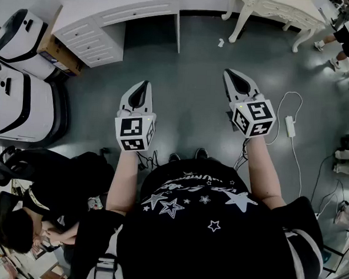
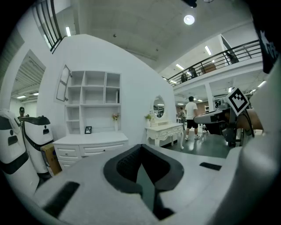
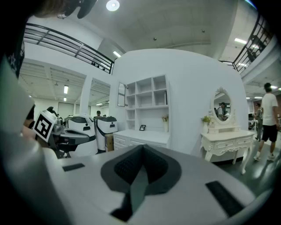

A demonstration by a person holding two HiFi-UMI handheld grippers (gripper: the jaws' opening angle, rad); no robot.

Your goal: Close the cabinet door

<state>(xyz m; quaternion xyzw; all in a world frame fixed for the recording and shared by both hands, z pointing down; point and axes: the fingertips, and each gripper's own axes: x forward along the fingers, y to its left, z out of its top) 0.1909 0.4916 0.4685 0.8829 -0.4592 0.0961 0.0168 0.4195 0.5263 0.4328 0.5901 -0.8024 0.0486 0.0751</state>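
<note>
- Head view: a grey floor (image 1: 197, 60) spreads below the person. A white table (image 1: 112, 5) with drawers sits at 11 o'clock, a carved vanity (image 1: 277, 6) at 1 o'clock and a power strip (image 1: 290, 125) at 3 o'clock. The left hand-held gripper (image 1: 144, 84) and the right hand-held gripper (image 1: 232, 74) are held out side by side, well apart. Both point toward 12 o'clock, each tapering to a closed tip.
- Left gripper view: the left hand-held gripper (image 2: 141, 151) has its jaws pressed together on themselves. At 10 o'clock a white shelf unit (image 2: 94, 94) rises from the table (image 2: 92, 139) against a curved white wall. The cabinet door (image 2: 63, 83) stands swung open at the unit's upper left corner, far from the jaws. A person (image 2: 191, 112) in a white shirt stands at 3 o'clock beyond the vanity (image 2: 164, 130).
- Right gripper view: the right hand-held gripper (image 3: 141, 151) likewise has its jaws together, gripping nothing. The shelf unit (image 3: 147, 94) is at 12 o'clock, with the cabinet door (image 3: 121, 94) open at 11 o'clock on its upper left. The vanity (image 3: 230, 140) and its oval mirror (image 3: 221, 103) are at 3 o'clock.
</note>
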